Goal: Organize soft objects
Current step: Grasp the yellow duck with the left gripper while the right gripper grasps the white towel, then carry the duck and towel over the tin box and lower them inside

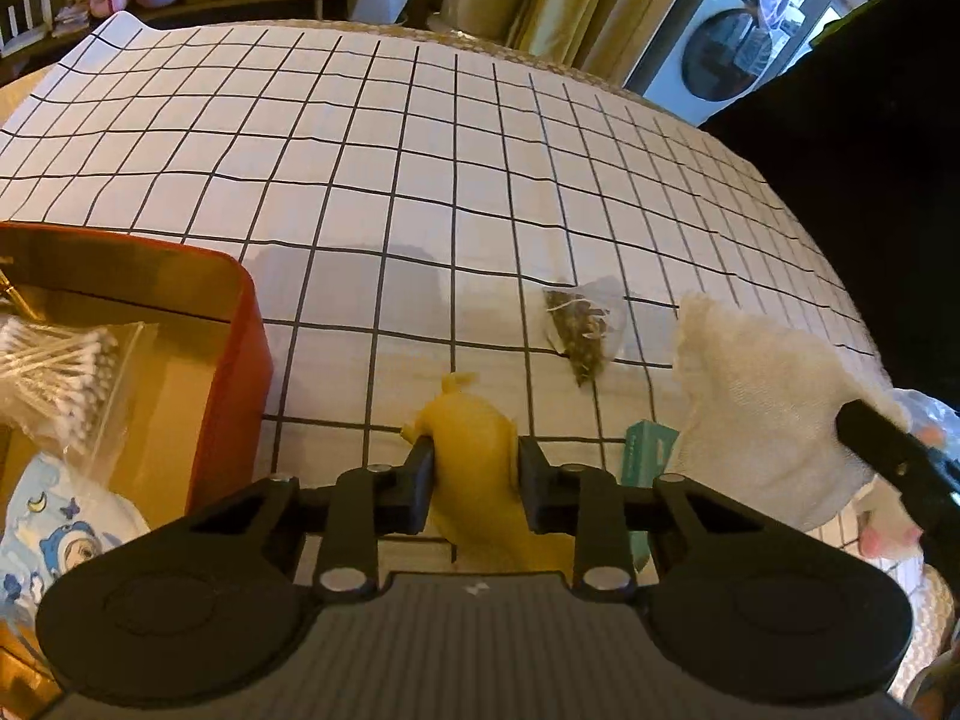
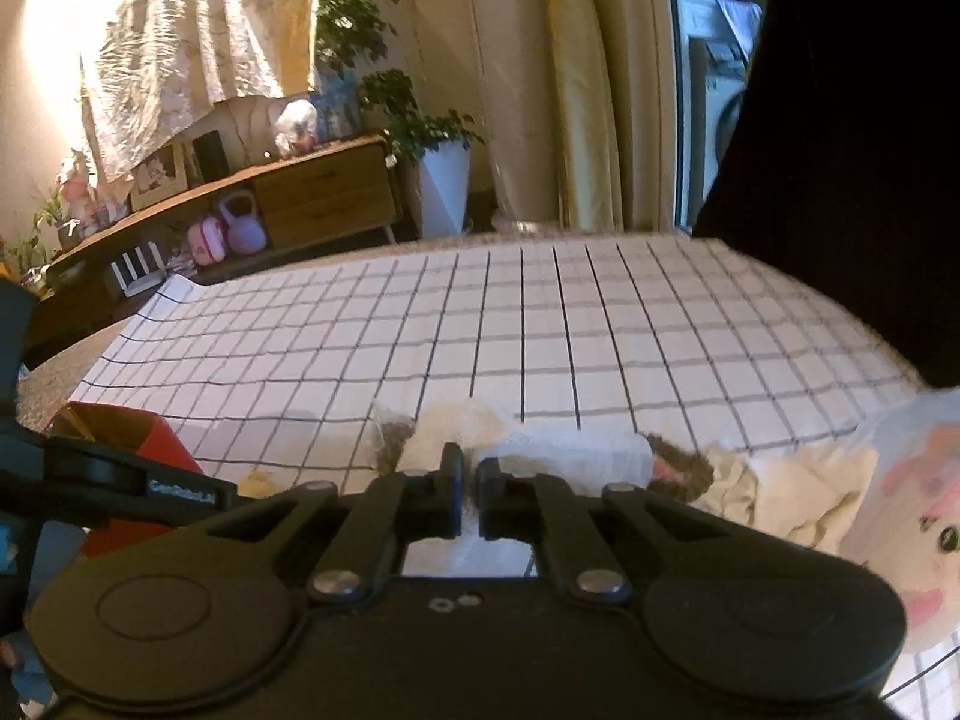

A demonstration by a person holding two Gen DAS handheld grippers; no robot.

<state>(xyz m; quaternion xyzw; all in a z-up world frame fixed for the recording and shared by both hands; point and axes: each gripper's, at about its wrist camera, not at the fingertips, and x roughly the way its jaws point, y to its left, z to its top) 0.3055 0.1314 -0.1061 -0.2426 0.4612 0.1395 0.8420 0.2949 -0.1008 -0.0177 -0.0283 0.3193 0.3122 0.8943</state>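
Jaws, left gripper (image 1: 475,480): narrowed onto a yellow soft toy (image 1: 474,450), pads pressing its sides. Jaws, right gripper (image 2: 471,495): nearly together, pinching the edge of a white cloth (image 2: 540,450).

Gridded sheet (image 1: 420,180): white with black lines, covers the surface; all items below lie on it.

Red box (image 1: 240,360): left of the yellow soft toy, open top, cardboard-coloured inside. Contents: a clear bag of cotton swabs (image 1: 54,360) and a pale blue cartoon-printed item (image 1: 60,534).

White cloth, left wrist view (image 1: 762,420): crumpled, raised at the right of the yellow soft toy, the right gripper's black finger (image 1: 882,438) against its edge.

Plush toy (image 2: 924,534): white with pink marks, at the far right, close to the camera, blurred.

Yellow soft toy: between the red box and the white cloth, near the sheet's front edge.

Teal packet (image 1: 645,450): partly under the white cloth.

Mesh sachet (image 1: 579,330): clear, dried brown matter inside, beyond the yellow soft toy, apart from it.
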